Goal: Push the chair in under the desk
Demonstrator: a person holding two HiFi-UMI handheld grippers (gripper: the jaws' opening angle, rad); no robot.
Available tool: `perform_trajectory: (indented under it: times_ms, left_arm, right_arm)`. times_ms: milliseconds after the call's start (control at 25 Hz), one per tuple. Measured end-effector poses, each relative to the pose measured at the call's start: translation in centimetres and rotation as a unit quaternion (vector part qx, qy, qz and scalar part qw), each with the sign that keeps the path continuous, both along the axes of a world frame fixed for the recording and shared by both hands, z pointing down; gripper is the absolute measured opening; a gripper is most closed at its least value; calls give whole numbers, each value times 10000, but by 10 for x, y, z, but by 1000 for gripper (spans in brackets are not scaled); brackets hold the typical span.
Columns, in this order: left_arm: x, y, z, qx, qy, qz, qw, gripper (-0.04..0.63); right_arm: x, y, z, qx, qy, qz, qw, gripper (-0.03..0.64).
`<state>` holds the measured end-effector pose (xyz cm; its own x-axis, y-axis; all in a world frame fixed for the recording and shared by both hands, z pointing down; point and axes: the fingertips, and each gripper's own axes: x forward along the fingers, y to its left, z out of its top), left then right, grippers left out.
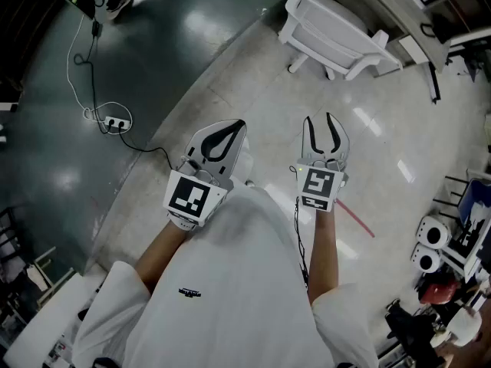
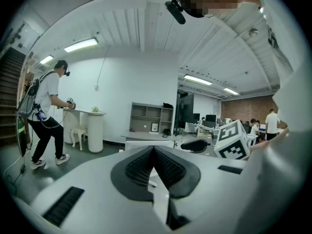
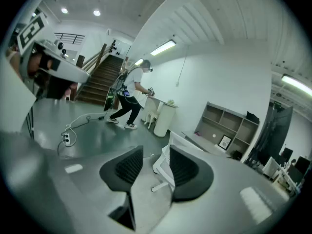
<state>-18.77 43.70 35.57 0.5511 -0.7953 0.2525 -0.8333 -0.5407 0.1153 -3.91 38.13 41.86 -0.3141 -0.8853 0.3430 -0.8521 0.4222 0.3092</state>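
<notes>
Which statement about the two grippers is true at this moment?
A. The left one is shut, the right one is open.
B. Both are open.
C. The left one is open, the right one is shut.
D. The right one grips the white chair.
A: the left gripper has its jaws together on nothing, the right gripper has them apart, and the white chair stands ahead, untouched.

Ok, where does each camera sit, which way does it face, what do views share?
Head view: on the head, steeply down at floor; arms, left gripper, right gripper show.
Left gripper view: on left gripper, across the room over shut jaws.
Right gripper view: on right gripper, through open jaws toward the chair.
Shared: head and right gripper views show the chair.
</notes>
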Motion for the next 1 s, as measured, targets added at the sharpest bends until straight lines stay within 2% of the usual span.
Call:
perform_trajectory:
  times_ms: [120,280,520,680,760,1000]
  left_arm:
    - [28,43,-4,132,-59,76,9999,8]
    - [54,95,-8,78,-89,240,9996,8]
    - [75,143,-10,-33,-118,661,9977,8]
    - [79,143,-17,102,-151,877,9960,8]
    - [79,145,-19,219,-137,929,9953,8]
    - [63,130,-15,93,-34,929,9956,8]
  right_arm:
    - [11,63,-24,189,-332,-65,9993,133]
    - [29,131,-41,274,-721,198,9968,14]
    - [47,198,-42,62,-1016,753,9920,12]
    - [65,204,-53,348,-1511,1158,9811,12]
    - [71,209,-53,401,-1523,1271,9793,12]
    - [64,199,-57,460,-1461,1234,9805,12]
